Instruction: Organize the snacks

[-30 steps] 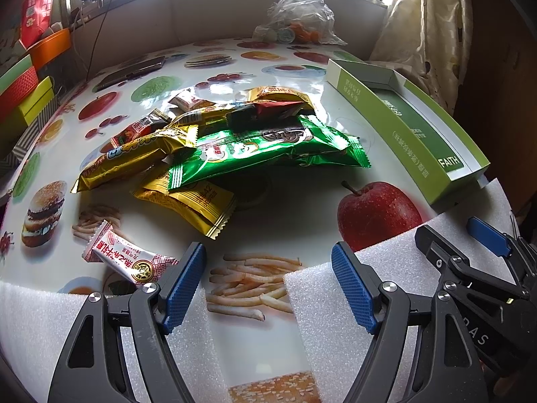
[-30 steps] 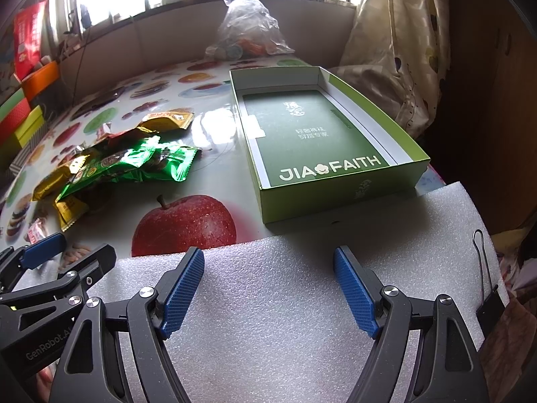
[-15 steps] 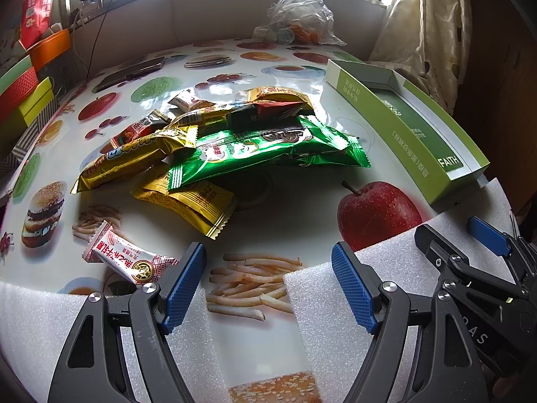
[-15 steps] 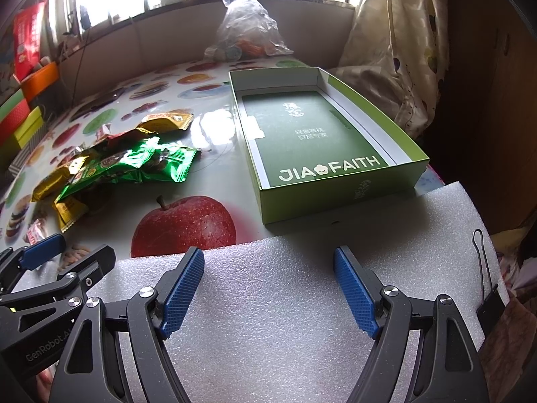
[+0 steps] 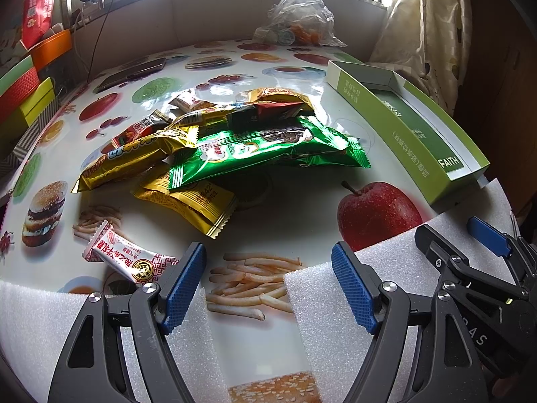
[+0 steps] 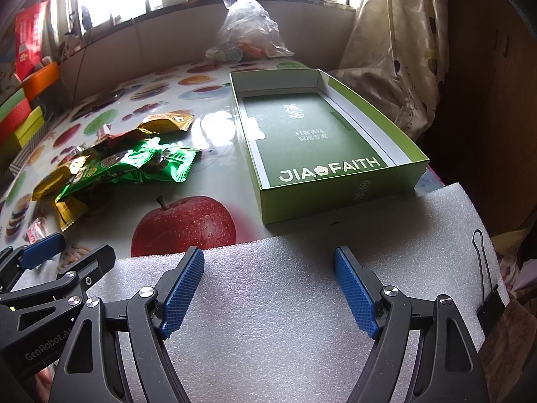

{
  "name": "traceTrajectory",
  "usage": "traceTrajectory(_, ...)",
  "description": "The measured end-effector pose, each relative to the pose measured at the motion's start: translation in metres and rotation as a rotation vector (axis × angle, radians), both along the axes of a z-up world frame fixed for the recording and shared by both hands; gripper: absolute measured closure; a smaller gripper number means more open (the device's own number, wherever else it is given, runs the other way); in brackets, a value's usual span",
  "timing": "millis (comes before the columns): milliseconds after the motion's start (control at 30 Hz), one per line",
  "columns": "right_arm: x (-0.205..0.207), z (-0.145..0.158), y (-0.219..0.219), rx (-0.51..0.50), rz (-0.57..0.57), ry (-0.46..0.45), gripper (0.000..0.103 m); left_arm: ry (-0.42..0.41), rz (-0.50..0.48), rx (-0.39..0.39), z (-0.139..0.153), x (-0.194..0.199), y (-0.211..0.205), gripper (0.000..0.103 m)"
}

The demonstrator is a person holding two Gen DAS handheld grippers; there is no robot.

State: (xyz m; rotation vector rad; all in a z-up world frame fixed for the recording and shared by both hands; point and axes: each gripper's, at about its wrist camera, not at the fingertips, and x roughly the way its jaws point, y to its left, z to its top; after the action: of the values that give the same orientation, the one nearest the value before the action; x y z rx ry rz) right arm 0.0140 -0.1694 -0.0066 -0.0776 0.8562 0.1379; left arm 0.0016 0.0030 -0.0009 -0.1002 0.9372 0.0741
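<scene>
Nothing moved since prior frames. Left claw (image 5: 268, 282) and right claw (image 6: 268, 283) both wide open, empty, resting at surface edge. Snack pile (image 5: 214, 147) mid-surface, green box (image 6: 339, 141) empty beside it. Best: pinch top green packet (image 5: 268, 151) by sealed end, lift w/o dragging others.

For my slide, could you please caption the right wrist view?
Open right gripper over white foam, facing the empty green box.
</scene>
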Motion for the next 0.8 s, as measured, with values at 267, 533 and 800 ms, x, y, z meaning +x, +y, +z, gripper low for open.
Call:
traceTrajectory(267,-0.0004,-0.0003,-0.0001,0.000,0.000,-0.002,0.024,-0.001,0.000,0.001,0.0000,-0.0004,-0.0005,0.026)
traceTrajectory(533,-0.0001,-0.0002,0.0000,0.000,0.000,-0.003,0.024,-0.001,0.001,0.002,0.0010,-0.0007,-0.0007,0.026)
traceTrajectory(800,-0.0003,-0.0012,0.0004,0.000,0.000,-0.004,0.024,-0.002,0.001,0.002,0.0010,-0.0009,-0.0009,0.026)
